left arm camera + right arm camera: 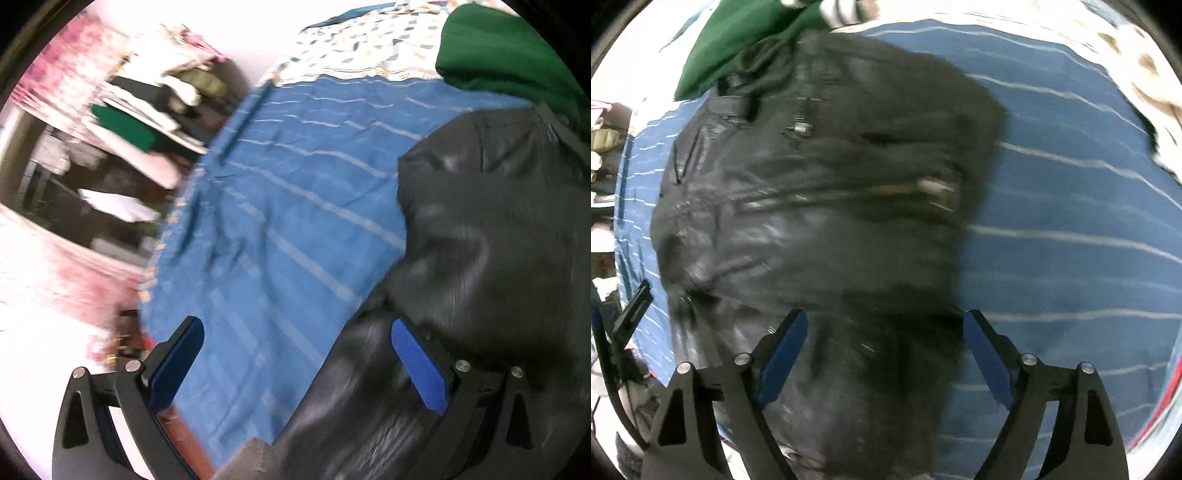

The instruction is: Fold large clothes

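A black shiny jacket with zips lies on a blue striped bed sheet. In the left wrist view the jacket fills the right side. My left gripper is open and empty, above the sheet at the jacket's left edge. My right gripper is open and empty, directly over the jacket's near part. Both views are blurred by motion.
A green garment lies at the far end of the bed beside the jacket; it also shows in the right wrist view. A patterned white cover lies beyond. Shelves with folded clothes stand left of the bed.
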`<state>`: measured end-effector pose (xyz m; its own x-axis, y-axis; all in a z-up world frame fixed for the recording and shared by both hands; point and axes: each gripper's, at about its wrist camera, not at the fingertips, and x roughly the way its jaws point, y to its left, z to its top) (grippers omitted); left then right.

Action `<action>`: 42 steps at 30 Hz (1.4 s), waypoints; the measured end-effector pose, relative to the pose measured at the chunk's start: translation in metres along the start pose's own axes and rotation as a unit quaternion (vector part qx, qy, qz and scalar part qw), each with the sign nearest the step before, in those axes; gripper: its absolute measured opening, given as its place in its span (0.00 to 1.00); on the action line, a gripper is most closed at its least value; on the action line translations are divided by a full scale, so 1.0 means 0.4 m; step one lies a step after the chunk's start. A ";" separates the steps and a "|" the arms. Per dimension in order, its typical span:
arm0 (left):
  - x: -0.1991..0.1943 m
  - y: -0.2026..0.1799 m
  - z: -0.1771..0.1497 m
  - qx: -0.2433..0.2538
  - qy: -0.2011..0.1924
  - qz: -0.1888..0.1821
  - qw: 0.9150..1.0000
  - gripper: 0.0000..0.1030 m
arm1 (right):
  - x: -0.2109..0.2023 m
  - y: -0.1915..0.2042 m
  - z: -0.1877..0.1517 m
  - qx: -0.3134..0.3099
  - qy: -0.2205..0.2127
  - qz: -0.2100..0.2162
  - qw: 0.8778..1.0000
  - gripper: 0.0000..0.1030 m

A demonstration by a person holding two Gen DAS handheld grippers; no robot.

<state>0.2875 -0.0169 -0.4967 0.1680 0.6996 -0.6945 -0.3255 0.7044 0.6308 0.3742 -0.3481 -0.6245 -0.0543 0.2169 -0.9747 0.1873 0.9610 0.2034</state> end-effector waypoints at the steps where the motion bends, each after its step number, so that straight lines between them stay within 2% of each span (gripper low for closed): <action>1: -0.022 -0.008 -0.026 0.005 0.003 0.013 1.000 1.00 | 0.000 -0.031 -0.019 0.004 0.001 0.003 1.000 0.85; 3: -0.068 -0.031 -0.085 0.018 0.012 0.033 0.999 1.00 | 0.002 -0.098 -0.051 0.008 0.005 0.006 1.000 0.85; 6: -0.169 -0.091 -0.201 0.045 0.032 0.042 0.998 1.00 | -0.005 -0.185 -0.072 0.007 0.014 -0.007 1.000 0.85; 13: -0.429 -0.252 -0.418 0.125 0.023 0.030 0.991 1.00 | -0.037 -0.386 -0.121 -0.003 0.036 -0.026 0.999 0.85; 16: -0.520 -0.328 -0.496 0.143 0.027 0.015 0.989 1.00 | -0.045 -0.459 -0.133 -0.009 0.037 -0.040 0.998 0.85; 19: -0.566 -0.386 -0.539 0.146 0.026 0.011 0.989 1.00 | -0.051 -0.542 -0.132 0.006 0.044 -0.041 0.998 0.85; 23: -0.571 -0.480 -0.583 0.171 0.007 0.026 0.985 1.00 | -0.052 -0.613 -0.123 0.035 0.052 -0.032 0.998 0.85; 26: -0.515 -0.543 -0.598 0.184 0.023 0.049 0.981 1.00 | -0.055 -0.631 -0.119 0.040 0.049 -0.032 0.997 0.85; 28: -0.483 -0.551 -0.583 0.169 0.032 0.052 0.984 1.00 | -0.054 -0.632 -0.115 0.040 0.048 -0.032 0.998 0.85; 32: -0.441 -0.516 -0.509 0.123 0.017 0.053 0.991 1.00 | -0.044 -0.628 -0.105 0.040 0.050 -0.013 0.998 0.85; 33: -0.421 -0.493 -0.477 0.111 0.012 0.048 0.993 0.91 | -0.051 -0.640 -0.096 0.037 0.050 -0.003 0.998 0.85; 34: -0.412 -0.476 -0.462 0.101 0.012 0.031 0.994 0.73 | -0.041 -0.628 -0.087 0.032 0.048 0.013 0.998 0.85; 35: -0.400 -0.456 -0.447 0.091 0.019 0.004 0.996 0.62 | -0.037 -0.623 -0.079 0.029 0.046 0.026 0.998 0.85; 36: -0.391 -0.434 -0.434 0.079 0.024 -0.028 0.996 0.36 | -0.026 -0.609 -0.064 0.021 0.042 0.047 0.998 0.85; 37: -0.387 -0.409 -0.420 0.068 0.024 -0.052 0.996 0.33 | -0.011 -0.588 -0.045 0.008 0.038 0.077 0.996 0.85; 39: -0.394 -0.369 -0.403 0.059 0.010 -0.070 0.996 0.21 | 0.020 -0.544 -0.009 -0.010 0.037 0.143 0.989 0.85; 40: -0.400 -0.351 -0.396 0.057 0.002 -0.077 0.995 0.14 | 0.040 -0.516 0.014 -0.014 0.037 0.190 0.981 0.85; 42: -0.413 -0.330 -0.384 0.057 -0.001 -0.093 0.994 0.11 | 0.075 -0.464 0.052 -0.017 0.042 0.259 0.965 0.85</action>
<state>0.1599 -0.2441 -0.5185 0.2177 0.5566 -0.8018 -0.1803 0.8303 0.5274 0.3582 -0.5236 -0.6933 -0.0409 0.6811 -0.7311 0.1782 0.7249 0.6654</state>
